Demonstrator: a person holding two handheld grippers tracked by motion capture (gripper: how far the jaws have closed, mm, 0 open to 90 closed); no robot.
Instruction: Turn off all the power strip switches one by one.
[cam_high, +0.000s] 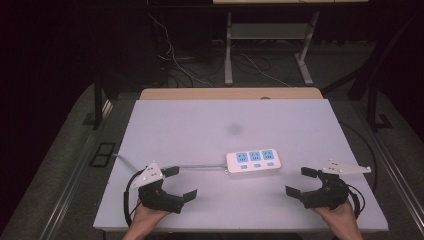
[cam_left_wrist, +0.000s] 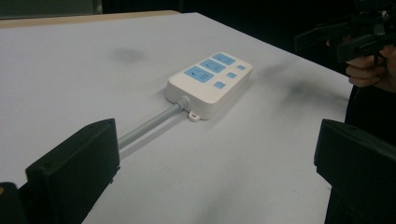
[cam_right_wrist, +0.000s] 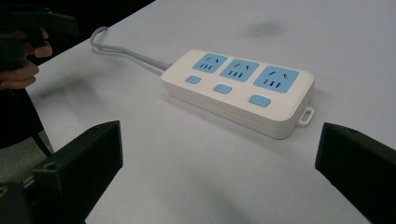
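A white power strip (cam_high: 253, 162) with three blue sockets and three blue buttons lies flat near the middle of the white table (cam_high: 200, 125). Its grey cable (cam_high: 200, 167) runs left toward the table's left edge. My left gripper (cam_high: 181, 182) rests at the front left, open, with nothing between its jaws. In the left gripper view the power strip (cam_left_wrist: 210, 84) lies ahead and its cable (cam_left_wrist: 149, 125) leads back toward the left jaw. My right gripper (cam_high: 301, 181) sits at the front right, open and empty. From the right gripper view the power strip (cam_right_wrist: 240, 88) lies just ahead.
A dark smudge (cam_high: 234, 129) marks the table behind the strip. A wooden board edge (cam_high: 230, 93) borders the far side. Beyond it stand a metal desk frame (cam_high: 267, 45) and loose cables (cam_high: 172, 60) on the floor.
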